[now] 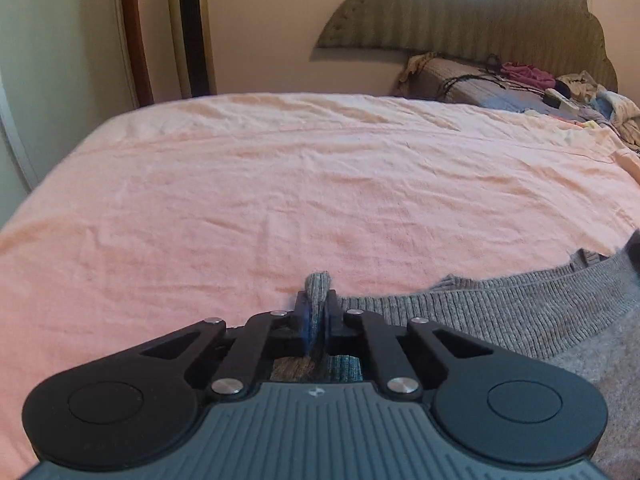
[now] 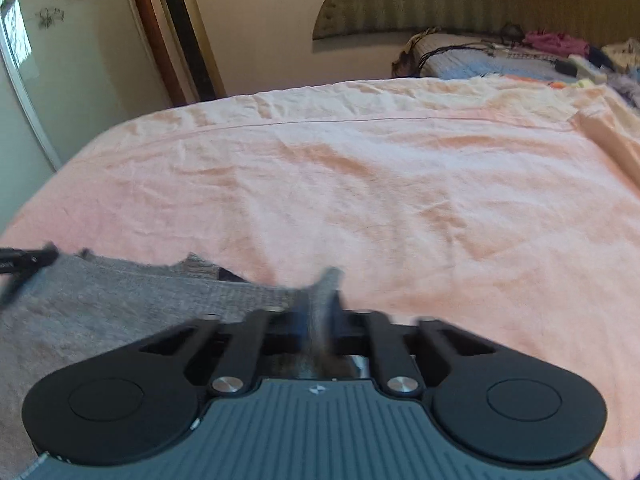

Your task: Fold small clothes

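A grey knit garment (image 1: 500, 316) with a ribbed hem is stretched between my two grippers over the pink bed sheet (image 1: 280, 200). My left gripper (image 1: 318, 312) is shut on one corner of the ribbed hem, and a tuft of grey fabric pokes up between its pads. My right gripper (image 2: 320, 312) is shut on the other corner of the garment (image 2: 100, 304), which spreads to its left. The left gripper's tip shows at the left edge of the right wrist view (image 2: 24, 260). The right wrist view is motion-blurred.
The pink sheet (image 2: 360, 180) covers a wide bed. Pillows and a pile of mixed clothes (image 1: 540, 84) lie at the far right by a padded headboard (image 1: 480, 12). A tall fan (image 2: 188, 32) and a door frame stand beyond the bed's far left.
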Demonstrator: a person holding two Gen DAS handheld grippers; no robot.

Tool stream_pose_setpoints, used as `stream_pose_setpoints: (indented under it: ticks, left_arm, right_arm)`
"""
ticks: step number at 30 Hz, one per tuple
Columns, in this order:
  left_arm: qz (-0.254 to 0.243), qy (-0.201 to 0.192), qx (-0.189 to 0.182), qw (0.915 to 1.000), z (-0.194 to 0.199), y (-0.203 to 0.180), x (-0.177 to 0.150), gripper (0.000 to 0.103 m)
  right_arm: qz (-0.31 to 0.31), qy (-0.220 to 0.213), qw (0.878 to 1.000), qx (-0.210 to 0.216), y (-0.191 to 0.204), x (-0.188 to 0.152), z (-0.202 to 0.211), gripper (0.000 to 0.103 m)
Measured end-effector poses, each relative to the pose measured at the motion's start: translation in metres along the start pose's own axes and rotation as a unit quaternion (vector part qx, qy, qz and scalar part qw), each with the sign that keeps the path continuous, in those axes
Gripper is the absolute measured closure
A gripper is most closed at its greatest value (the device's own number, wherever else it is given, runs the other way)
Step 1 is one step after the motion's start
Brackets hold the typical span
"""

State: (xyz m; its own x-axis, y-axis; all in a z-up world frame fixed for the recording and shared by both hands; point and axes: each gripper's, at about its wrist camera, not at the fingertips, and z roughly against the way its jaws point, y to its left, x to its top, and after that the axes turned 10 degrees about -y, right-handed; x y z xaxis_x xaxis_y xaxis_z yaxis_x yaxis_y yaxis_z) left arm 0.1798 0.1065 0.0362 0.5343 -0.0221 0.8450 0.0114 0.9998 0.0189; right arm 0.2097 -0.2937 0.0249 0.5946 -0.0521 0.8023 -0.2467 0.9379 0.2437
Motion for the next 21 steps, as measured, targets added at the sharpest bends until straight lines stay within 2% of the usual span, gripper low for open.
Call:
stream_pose_setpoints:
  ticks: [2, 4, 6, 8, 9, 10, 11, 13, 15, 16, 18, 19, 20, 21]
  left_arm:
    - [0.016, -0.003, 0.013, 0.9998, 0.006, 0.012, -0.001, 0.098]
    - [0.014, 0.019, 0.023, 0.9995, -0.003, 0.02, -0.012, 0.097]
    - [0.01, 0.002, 0.02, 0.9997, 0.002, 0.02, -0.017, 0.094]
    - [0.016, -0.005, 0.033, 0.9993, 0.012, 0.02, -0.015, 0.092]
    - [0.014, -0.008, 0.042, 0.999, 0.018, 0.019, -0.012, 0.091]
    - [0.013, -0.019, 0.052, 0.9984, 0.027, 0.018, -0.009, 0.091]
    - [0.015, -0.037, 0.049, 0.998, 0.038, 0.016, -0.005, 0.091]
    - [0.026, -0.069, 0.022, 0.997, 0.054, 0.005, 0.0, 0.089]
    - [0.022, -0.065, -0.002, 0.9977, 0.054, -0.015, 0.0, 0.071]
    - [0.013, -0.054, -0.011, 0.9984, 0.048, -0.025, -0.001, 0.069]
    - [0.0, -0.028, -0.007, 0.9996, 0.03, -0.04, -0.009, 0.068]
    - [0.006, -0.002, 0.002, 1.0, 0.018, -0.04, -0.014, 0.068]
    - [0.018, 0.004, 0.006, 0.9998, 0.012, -0.036, -0.02, 0.064]
    - [0.02, -0.017, 0.004, 0.9997, 0.014, -0.03, -0.026, 0.053]
  right_arm:
    - [0.0, -0.043, 0.999, 0.007, 0.005, 0.006, 0.012, 0.093]
    - [-0.02, -0.06, 0.998, 0.015, 0.003, 0.012, 0.017, 0.093]
    - [-0.01, -0.046, 0.999, -0.003, 0.002, 0.008, 0.006, 0.093]
    - [-0.006, -0.025, 0.999, -0.023, 0.001, -0.002, -0.006, 0.093]
    - [-0.014, -0.031, 0.999, -0.023, 0.0, -0.006, -0.005, 0.091]
    - [-0.025, -0.037, 0.999, -0.024, -0.001, -0.007, -0.001, 0.084]
    - [-0.039, -0.039, 0.998, -0.03, -0.001, -0.005, 0.004, 0.061]
    - [-0.043, -0.078, 0.995, -0.048, 0.005, -0.001, 0.025, 0.034]
    - [-0.015, -0.117, 0.992, -0.047, 0.021, 0.002, 0.043, 0.034]
    - [-0.008, -0.117, 0.992, -0.035, 0.03, 0.003, 0.045, 0.034]
    - [0.005, -0.098, 0.995, -0.016, 0.043, 0.002, 0.034, 0.034]
    - [0.015, -0.081, 0.996, -0.02, 0.047, -0.001, 0.024, 0.034]
    - [0.024, -0.058, 0.997, -0.035, 0.049, -0.005, 0.011, 0.034]
    - [0.026, -0.039, 0.998, -0.05, 0.047, -0.01, 0.001, 0.034]
